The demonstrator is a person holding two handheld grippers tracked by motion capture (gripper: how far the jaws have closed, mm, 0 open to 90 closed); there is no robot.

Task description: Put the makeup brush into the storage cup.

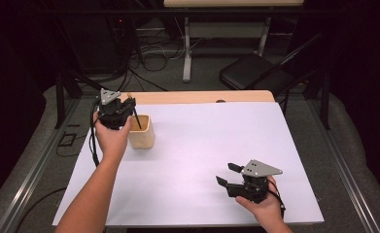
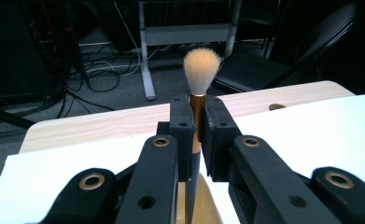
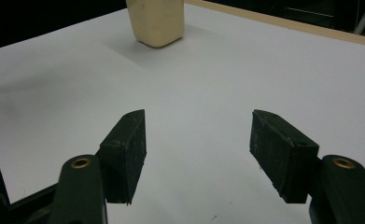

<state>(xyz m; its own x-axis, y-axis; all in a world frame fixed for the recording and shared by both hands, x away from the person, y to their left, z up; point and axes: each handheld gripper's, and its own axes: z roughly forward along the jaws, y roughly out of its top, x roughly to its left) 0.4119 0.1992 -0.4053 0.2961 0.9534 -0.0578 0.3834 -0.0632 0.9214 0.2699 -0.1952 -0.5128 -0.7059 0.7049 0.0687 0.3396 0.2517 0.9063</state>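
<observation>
Bristles: pale and fluffy on the makeup brush (image 2: 201,70), pointing up past my left claw (image 2: 197,135) so they stay clean and uncrushed.
Grip: my left claw is clenched on the brush's copper ferrule, just under the bristles. Holding it high there lets the dark handle hang down below the pads, free to go in first.
Brush position: over the cream cup (image 1: 141,131), with the handle slanting down into its mouth in the high view; I cannot tell whether the tip touches the bottom.
Cup: upright near the far left of the white counter (image 1: 202,160), just beside my left hand (image 1: 111,138), mouth open upward to take the handle.
Right claw (image 1: 225,174): released, jaws wide with nothing between them, low over the near right of the counter, well apart from the cup. I judge it is parked there to leave the left side room.
Step in hand: as I read it, standing the brush in the cup, bristles up.
Next move: probably easing the handle lower before letting go, so the cup is not tipped.
</observation>
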